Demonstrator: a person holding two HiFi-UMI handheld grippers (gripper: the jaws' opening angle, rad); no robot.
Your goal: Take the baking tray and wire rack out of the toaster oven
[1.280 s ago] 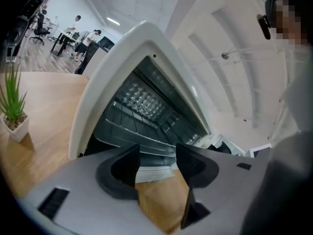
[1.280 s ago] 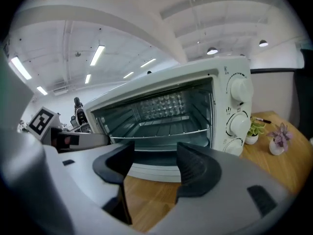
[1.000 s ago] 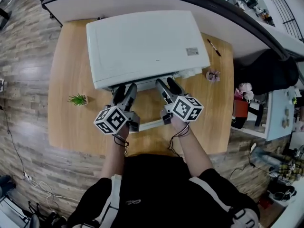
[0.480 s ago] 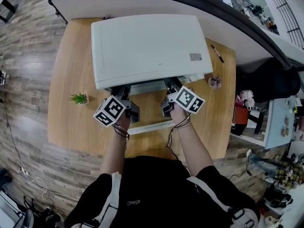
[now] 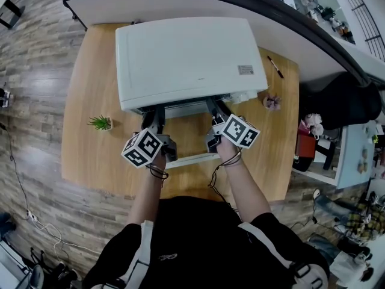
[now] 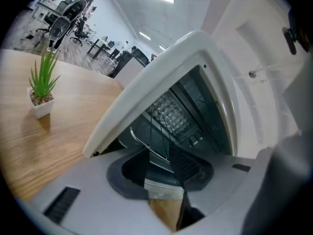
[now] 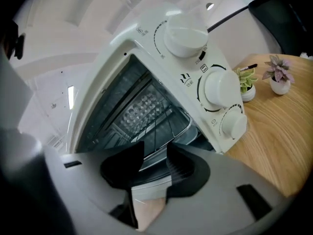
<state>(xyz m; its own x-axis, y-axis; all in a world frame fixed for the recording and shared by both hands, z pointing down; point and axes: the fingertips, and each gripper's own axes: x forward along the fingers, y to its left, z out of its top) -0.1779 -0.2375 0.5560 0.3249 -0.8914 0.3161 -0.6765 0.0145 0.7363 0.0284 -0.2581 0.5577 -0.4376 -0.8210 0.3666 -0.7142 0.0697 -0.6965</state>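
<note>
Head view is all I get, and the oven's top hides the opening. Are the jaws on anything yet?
Observer: The left gripper has just been closing. The front rim of the baking tray runs between its jaws, and the pads look pressed on it.
Operator: Right side?
Observer: Same there. The right gripper has just been closing on that rim, at the end nearer the knobs.
Operator: Rack out?
Observer: No, the wire rack lies over the tray, inside the toaster oven.
</note>
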